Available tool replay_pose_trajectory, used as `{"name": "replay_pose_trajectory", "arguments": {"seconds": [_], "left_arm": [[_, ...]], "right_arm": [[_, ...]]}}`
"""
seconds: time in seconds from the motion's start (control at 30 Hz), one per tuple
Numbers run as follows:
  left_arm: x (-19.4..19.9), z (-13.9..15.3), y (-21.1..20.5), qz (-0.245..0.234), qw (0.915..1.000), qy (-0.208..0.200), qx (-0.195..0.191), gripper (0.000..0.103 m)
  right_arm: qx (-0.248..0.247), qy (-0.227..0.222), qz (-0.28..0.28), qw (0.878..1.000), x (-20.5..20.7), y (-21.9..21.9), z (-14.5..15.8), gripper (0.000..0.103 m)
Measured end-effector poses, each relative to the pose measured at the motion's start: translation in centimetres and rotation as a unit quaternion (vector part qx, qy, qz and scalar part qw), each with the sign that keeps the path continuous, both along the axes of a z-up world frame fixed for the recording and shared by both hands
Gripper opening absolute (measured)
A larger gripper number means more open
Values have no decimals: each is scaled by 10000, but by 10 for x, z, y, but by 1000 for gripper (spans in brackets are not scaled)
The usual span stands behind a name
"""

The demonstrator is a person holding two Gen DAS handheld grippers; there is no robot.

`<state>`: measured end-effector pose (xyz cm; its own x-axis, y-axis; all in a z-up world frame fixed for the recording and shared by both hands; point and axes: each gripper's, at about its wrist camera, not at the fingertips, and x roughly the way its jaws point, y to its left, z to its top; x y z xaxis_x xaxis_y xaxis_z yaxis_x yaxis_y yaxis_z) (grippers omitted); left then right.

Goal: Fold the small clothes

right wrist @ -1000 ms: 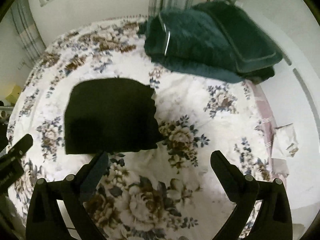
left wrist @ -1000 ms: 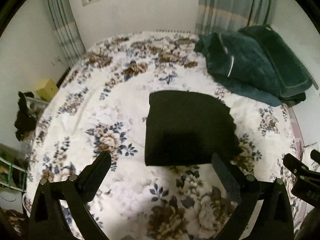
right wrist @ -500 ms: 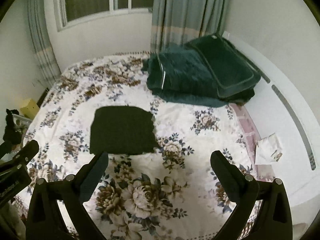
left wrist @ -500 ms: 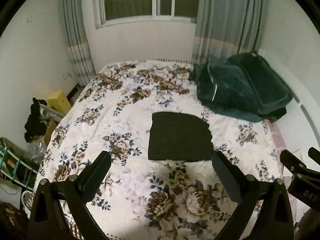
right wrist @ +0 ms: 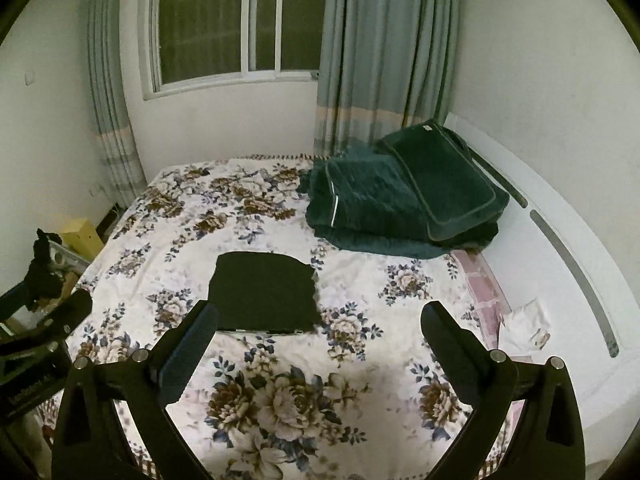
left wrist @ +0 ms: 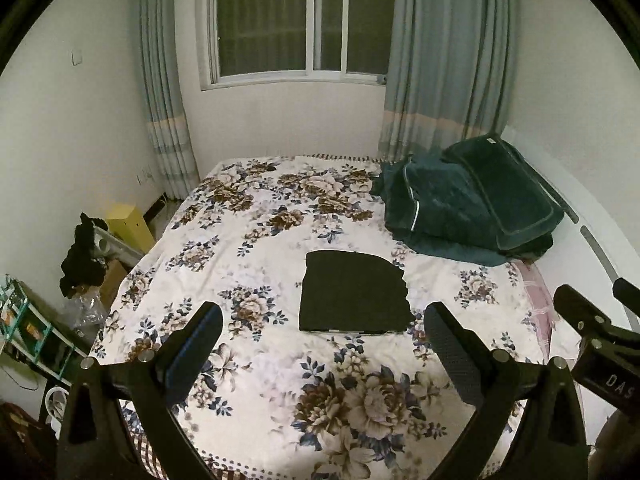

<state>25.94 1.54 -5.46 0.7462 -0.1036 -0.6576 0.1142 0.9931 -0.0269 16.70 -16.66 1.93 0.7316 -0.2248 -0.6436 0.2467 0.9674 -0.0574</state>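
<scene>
While we scan from the left, a yellow box (left wrist: pixel 130 226) stands on the floor beside the bed (left wrist: pixel 248 264), with a black rag (left wrist: pixel 82 258) draped over a rack near it. Our left tool (left wrist: pixel 323 344) hangs above the near edge of the bed, fingers spread wide, gripping nothing. Between those fingers and a little farther, the folded black garment (left wrist: pixel 352 296) lies flat on the floral bedspread, a pale edge showing under its near side. At the far right corner sits a dark green blanket (left wrist: pixel 468 208) in a heap. Our right tool (right wrist: pixel 319 340) is likewise wide apart and empty, with the garment at its left finger. Only the left view catches the letters "DAS" on the right tool's body (left wrist: pixel 618 380); only the right view shows a white packet (right wrist: pixel 528 324) on the ledge right of the bed. Writing on the left tool's body in the right view is too blurred to read.
</scene>
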Motion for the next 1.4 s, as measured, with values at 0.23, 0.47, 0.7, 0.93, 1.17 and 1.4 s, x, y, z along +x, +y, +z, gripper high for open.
{"name": "replay_pose_trajectory", "arguments": {"seconds": [0.23, 0.47, 0.7, 0.93, 1.17, 1.4], "left_arm": [[-12, 10, 4, 32, 9999, -96, -3, 103], [-16, 13, 5, 119, 9997, -169, 99, 103], [-17, 13, 5, 113, 9997, -170, 118, 103], [-17, 16, 3, 70, 9997, -222, 95, 103], [-21, 18, 2, 40, 9996, -264, 95, 103], [-20, 21, 0, 44, 9995, -288, 87, 103]], "right_arm": [[11, -105, 70, 9999, -19, 7, 13, 103], [140, -128, 77, 9998, -19, 2, 13, 103], [125, -98, 86, 9998, -21, 3, 12, 103], [134, -93, 119, 9998, -18, 2, 12, 103], [144, -87, 111, 9998, -17, 0, 10, 103], [156, -90, 90, 9998, -22, 3, 10, 103]]}}
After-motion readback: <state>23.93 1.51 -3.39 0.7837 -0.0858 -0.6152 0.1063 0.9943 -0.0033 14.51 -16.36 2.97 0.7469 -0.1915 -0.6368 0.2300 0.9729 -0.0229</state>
